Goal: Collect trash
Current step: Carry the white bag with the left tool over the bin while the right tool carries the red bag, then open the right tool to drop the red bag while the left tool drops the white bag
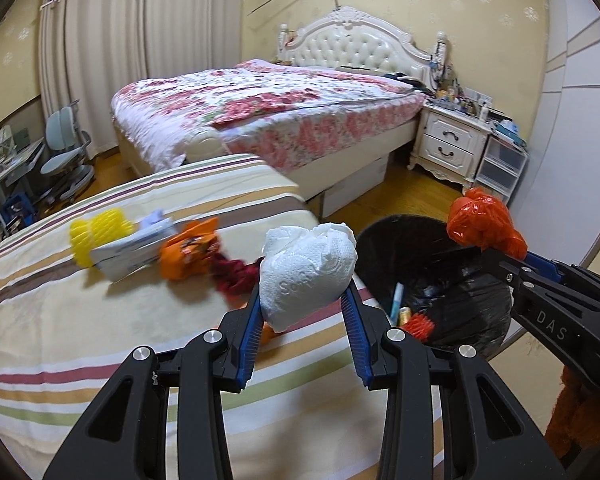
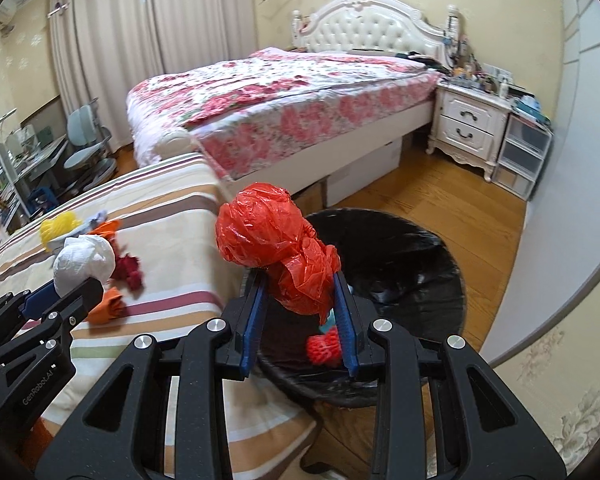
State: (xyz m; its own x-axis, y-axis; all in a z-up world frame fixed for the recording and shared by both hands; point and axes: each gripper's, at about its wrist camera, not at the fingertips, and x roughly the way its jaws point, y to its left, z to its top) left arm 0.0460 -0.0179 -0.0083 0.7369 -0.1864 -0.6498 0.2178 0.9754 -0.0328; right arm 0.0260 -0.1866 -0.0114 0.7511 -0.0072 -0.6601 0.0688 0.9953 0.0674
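Note:
My left gripper [image 1: 304,284] is shut on a crumpled white paper towel [image 1: 308,268] and holds it above the striped bed edge, beside the bin. My right gripper [image 2: 300,280] is shut on a crumpled red plastic bag [image 2: 276,248] and holds it over the near rim of the black-lined trash bin [image 2: 400,248]. The bin [image 1: 440,256] holds a red mesh piece [image 2: 324,346] and other bits. On the striped bedcover [image 1: 100,340] lie a yellow foam net [image 1: 96,232], a white packet [image 1: 132,248], an orange wrapper [image 1: 188,252] and dark red scraps [image 1: 236,276].
A flowered bed [image 1: 268,108] stands behind, with a white nightstand [image 1: 448,140] and plastic drawers [image 1: 500,168] to its right. Wooden floor [image 2: 440,196] surrounds the bin. A desk chair [image 1: 64,152] stands far left by the curtains.

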